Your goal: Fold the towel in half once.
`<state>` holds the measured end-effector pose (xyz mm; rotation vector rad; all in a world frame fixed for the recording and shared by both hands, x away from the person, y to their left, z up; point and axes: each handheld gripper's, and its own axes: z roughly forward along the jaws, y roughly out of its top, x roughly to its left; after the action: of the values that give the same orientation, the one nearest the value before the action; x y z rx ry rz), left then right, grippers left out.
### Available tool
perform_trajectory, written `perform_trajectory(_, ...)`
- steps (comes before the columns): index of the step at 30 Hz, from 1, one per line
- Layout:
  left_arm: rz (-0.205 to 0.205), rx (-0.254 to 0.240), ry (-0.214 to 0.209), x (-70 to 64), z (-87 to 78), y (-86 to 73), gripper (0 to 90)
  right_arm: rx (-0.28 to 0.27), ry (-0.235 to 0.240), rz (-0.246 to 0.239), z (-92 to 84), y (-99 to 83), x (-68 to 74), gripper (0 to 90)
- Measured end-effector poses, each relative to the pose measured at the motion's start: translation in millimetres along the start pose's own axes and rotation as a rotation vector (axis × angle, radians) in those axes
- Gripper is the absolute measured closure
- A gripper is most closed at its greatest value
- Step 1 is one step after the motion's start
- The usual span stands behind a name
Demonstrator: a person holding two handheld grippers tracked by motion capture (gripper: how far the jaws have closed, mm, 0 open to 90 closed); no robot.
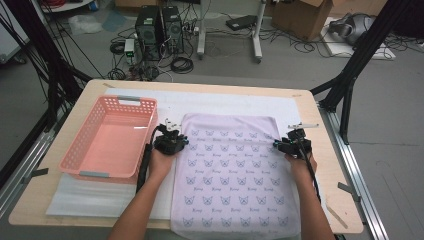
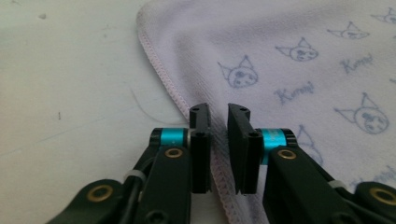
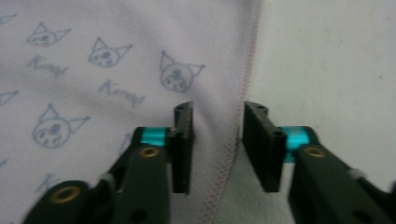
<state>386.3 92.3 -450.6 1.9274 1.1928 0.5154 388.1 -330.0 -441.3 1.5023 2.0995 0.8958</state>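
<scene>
Straddling towel (image 1: 232, 170) edges: left gripper (image 2: 218, 116); right gripper (image 3: 218, 114)

The towel (image 1: 232, 170) is pale lilac with blue cat faces and script, pink-stitched at its hem; the basket (image 1: 75, 150) is salmon pink.

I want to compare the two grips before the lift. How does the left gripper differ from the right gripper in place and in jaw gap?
The left gripper straddles the towel's left hem, beside the pink basket; the right gripper straddles the right hem, near the table edge. The left jaws stand nearly together with the hem between them; the right jaws leave a wider gap. Both lie low on the towel's side edges.
</scene>
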Motion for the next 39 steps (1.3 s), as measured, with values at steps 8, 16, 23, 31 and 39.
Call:
perform_trajectory(8, -0.091, -0.039, -0.024, 3.6, -11.6, 3.3, 86.6, -0.001, 0.048, -0.031, -7.6, -0.2, 3.0, 85.1)
perform_trajectory(16, -0.130, -0.060, -0.082, 1.3, -36.6, 5.0, 86.1, -0.070, 0.123, -0.016, -35.6, -8.1, 0.2, 85.0)
perform_trajectory(23, -0.116, -0.097, -0.142, -6.2, -59.1, -6.6, 86.2, -0.105, 0.156, -0.036, -58.4, -27.7, 4.6, 85.0)
perform_trajectory(31, -0.101, -0.115, -0.206, -14.2, -82.4, -26.4, 86.2, -0.130, 0.187, -0.049, -81.8, -53.1, 10.7, 85.0)
perform_trajectory(39, -0.075, -0.095, -0.246, -25.1, -101.6, -47.1, 86.2, -0.114, 0.192, -0.058, -100.4, -72.5, 14.2, 87.1)
